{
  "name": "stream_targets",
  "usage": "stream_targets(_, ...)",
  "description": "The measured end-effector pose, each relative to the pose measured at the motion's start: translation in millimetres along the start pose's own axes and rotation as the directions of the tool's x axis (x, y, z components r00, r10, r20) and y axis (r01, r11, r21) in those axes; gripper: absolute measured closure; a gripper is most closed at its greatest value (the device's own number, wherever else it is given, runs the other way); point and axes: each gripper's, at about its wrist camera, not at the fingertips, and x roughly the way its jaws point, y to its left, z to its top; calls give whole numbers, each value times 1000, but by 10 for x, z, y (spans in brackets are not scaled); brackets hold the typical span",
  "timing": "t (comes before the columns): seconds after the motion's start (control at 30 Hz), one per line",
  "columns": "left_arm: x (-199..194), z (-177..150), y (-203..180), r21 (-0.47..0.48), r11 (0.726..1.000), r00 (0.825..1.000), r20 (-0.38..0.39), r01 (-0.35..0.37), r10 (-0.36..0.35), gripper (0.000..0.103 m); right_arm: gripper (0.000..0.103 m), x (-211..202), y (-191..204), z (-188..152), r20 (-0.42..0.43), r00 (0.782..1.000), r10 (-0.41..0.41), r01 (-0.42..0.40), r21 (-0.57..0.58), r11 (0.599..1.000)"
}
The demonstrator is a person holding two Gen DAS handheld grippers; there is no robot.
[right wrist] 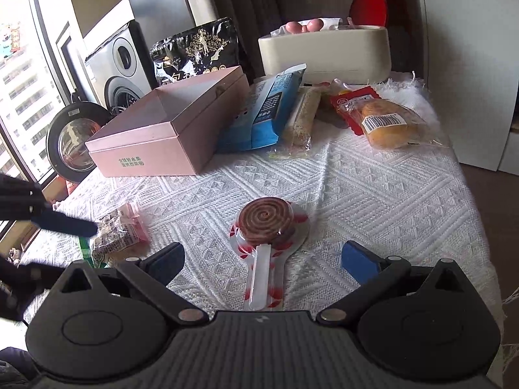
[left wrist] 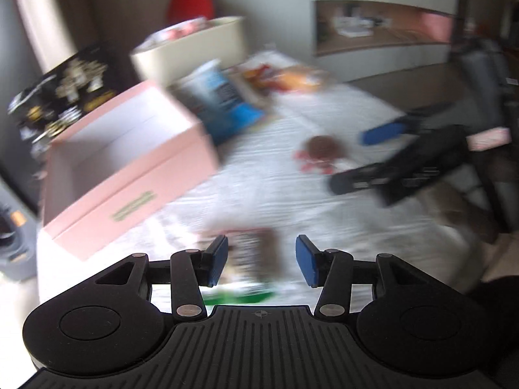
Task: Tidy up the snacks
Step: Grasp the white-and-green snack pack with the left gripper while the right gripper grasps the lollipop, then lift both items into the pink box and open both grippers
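Note:
An open pink box (right wrist: 168, 126) stands on the white knitted tablecloth (right wrist: 373, 188); it also shows blurred in the left wrist view (left wrist: 126, 162). My right gripper (right wrist: 262, 259) is open, its jaws on either side of a wrapped swirl lollipop (right wrist: 266, 223). My left gripper (left wrist: 261, 261) is open just above a small wrapped snack (left wrist: 256, 256), which also lies at the table's left in the right wrist view (right wrist: 118, 231). The left gripper's finger (right wrist: 65, 223) reaches toward that snack. The lollipop (left wrist: 319, 152) and the right gripper (left wrist: 382, 159) show blurred in the left wrist view.
Behind the box lie a blue snack bag (right wrist: 269, 110), a cereal bar (right wrist: 301, 120), a wrapped bun (right wrist: 386, 123) and a red packet (right wrist: 353, 103). A cream basket (right wrist: 324, 52) and a black bag (right wrist: 198, 48) stand at the back. A washing machine (right wrist: 113, 64) is left.

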Motion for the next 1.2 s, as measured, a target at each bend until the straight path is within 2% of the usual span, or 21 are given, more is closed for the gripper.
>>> stream_targets(0.1, 135, -22, 193, -75, 997, 999, -36, 7, -9, 50, 0, 6, 9, 0, -3, 1000, -5, 5, -8, 1000)
stream_targets(0.17, 188, -37, 258, -112, 994, 1000, -25, 15, -18, 47, 0, 10, 34, -9, -9, 1000, -11, 11, -33, 999)
stream_targets(0.3, 257, -38, 335, -137, 990, 1000, -7, 26, -27, 45, 0, 15, 105, -44, -10, 999, -36, 35, -86, 996)
stream_targets(0.43, 267, -94, 363, -154, 987, 999, 19, 40, -37, 41, 0, 74, 272, -73, -41, 994, -101, 91, -205, 975)
stream_targets(0.53, 282, -132, 428, -205, 978, 999, 13, 37, -35, 34, 0, 78, 333, -76, -36, 993, -108, 97, -237, 967)
stream_targets(0.6, 322, -170, 461, -232, 972, 999, -10, 30, -33, 34, 0, 73, 366, -86, -25, 992, -123, 113, -250, 962)
stream_targets(0.7, 307, -215, 460, -250, 967, 999, 7, 50, -50, 34, 0, 65, 366, -88, -16, 991, -131, 123, -247, 961)
stream_targets(0.87, 225, -259, 353, -223, 968, 993, 28, 118, -115, 35, 1, 21, 265, -12, 46, 988, -149, 155, -165, 974)
stream_targets(0.93, 193, -295, 296, -206, 972, 993, 27, 116, -112, 36, 6, 44, 225, 46, 60, 987, -152, 159, -131, 979)
stream_targets(1.03, 102, -358, 271, -215, 968, 991, 41, 133, -127, 36, 19, 159, 210, 132, 26, 990, -137, 139, -116, 983)
stream_targets(1.1, 34, -407, 262, -222, 964, 989, 46, 149, -143, 36, 36, 230, 250, 155, 2, 990, -140, 139, -139, 980)
stream_targets(1.2, -91, -494, 237, -213, 964, 987, 40, 158, -153, 36, 49, 217, 362, 167, 10, 983, -184, 183, -187, 965)
